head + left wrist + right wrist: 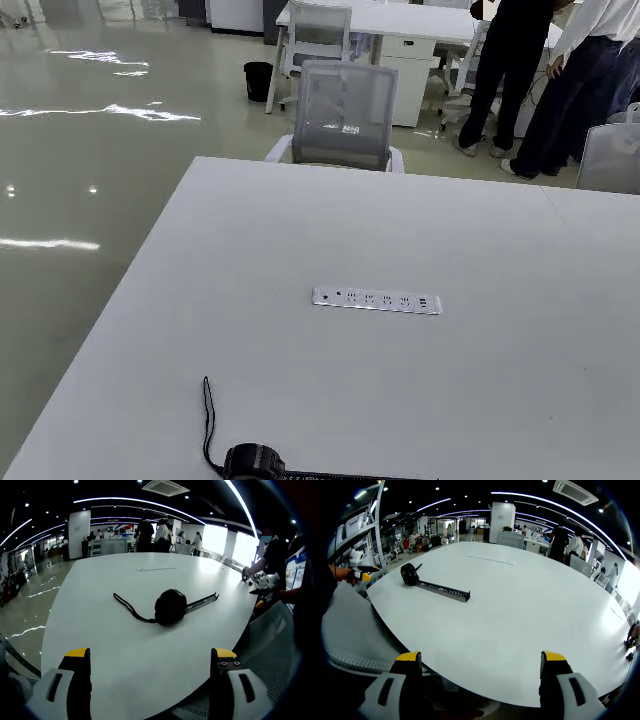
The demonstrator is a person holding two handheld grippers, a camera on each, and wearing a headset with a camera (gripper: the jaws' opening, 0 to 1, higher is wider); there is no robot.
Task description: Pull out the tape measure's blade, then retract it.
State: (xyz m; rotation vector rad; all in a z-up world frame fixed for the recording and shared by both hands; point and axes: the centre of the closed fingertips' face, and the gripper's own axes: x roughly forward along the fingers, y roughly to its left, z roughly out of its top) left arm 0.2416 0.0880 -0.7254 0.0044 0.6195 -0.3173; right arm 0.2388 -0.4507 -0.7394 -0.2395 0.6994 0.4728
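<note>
I counted one tape measure (253,462) on my one table (420,220), with one blade (442,590) out and one strap (208,420). There was one power strip (376,300). I held two grippers, the left gripper (151,653) and the right gripper (480,656), each with two yellow-tipped jaws. Beyond the table I saw two mesh chairs (343,115), two people (505,60) and one black bin (257,80).
</note>
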